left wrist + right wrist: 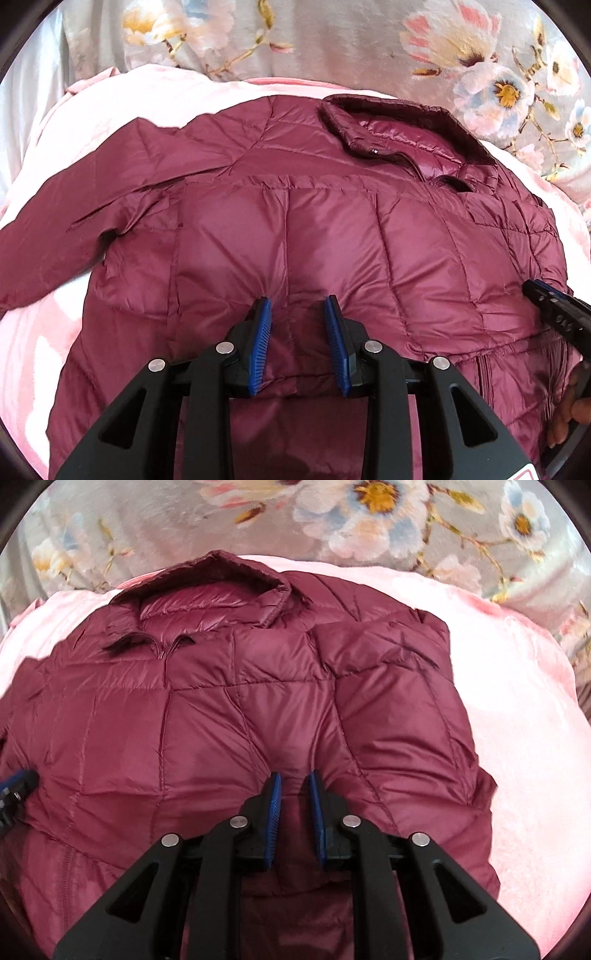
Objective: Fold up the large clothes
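Burgundy puffer jacket (pixel 332 229), quilted in shiny squares, lies spread front-up on a pink blanket (pixel 110 103) over a grey floral bedspread (pixel 351 44). We see its stand-up collar (pixel 391 122) at the far end and the zipper partly undone below it, so its long axis runs away from us, collar farthest. One sleeve (pixel 74 221) stretches out to the left; the other is folded in over the body on the right. Our left tool (pixel 299 306) pinches a puffed fold of the jacket, and our right tool (pixel 295 779) grips another fold likewise.
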{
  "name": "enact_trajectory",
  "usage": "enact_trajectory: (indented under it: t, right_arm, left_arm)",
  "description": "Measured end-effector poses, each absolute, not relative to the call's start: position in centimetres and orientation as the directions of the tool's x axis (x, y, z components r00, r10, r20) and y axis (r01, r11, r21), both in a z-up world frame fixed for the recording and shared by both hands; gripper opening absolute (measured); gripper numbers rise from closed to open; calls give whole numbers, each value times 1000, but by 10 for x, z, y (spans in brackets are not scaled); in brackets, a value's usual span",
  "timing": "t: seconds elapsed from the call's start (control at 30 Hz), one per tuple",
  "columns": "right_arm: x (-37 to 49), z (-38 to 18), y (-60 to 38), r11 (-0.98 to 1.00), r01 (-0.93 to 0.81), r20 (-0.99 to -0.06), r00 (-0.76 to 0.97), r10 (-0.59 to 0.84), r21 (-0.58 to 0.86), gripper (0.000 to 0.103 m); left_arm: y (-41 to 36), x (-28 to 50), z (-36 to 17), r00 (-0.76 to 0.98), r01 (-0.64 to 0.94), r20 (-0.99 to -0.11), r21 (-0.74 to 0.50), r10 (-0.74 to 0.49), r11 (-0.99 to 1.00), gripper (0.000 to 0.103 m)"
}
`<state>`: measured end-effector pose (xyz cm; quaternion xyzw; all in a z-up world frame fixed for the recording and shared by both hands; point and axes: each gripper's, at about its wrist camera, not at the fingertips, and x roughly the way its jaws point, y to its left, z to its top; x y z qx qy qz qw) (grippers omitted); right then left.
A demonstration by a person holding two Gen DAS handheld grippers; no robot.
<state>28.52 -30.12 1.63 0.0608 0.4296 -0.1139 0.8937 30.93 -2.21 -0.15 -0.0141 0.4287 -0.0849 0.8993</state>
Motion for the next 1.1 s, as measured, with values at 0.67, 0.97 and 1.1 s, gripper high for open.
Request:
enact_trajectory:
  t: [0.67, 0.97, 1.1]
  right_arm:
    - [200, 29, -195, 987, 91, -719, 694, 35, 135, 40]
    - [175, 2, -167, 993, 69, -728, 686, 21, 94, 53]
    - [168, 2, -166, 993, 79, -717, 697, 8, 89, 56]
  left_arm:
    - [239, 252, 30, 644, -296, -756, -390, -120, 872, 69]
    - [389, 240, -9, 659, -538, -741, -586, -131, 606, 66]
    - [377, 259, 5, 655, -497, -747, -539, -114, 681, 0]
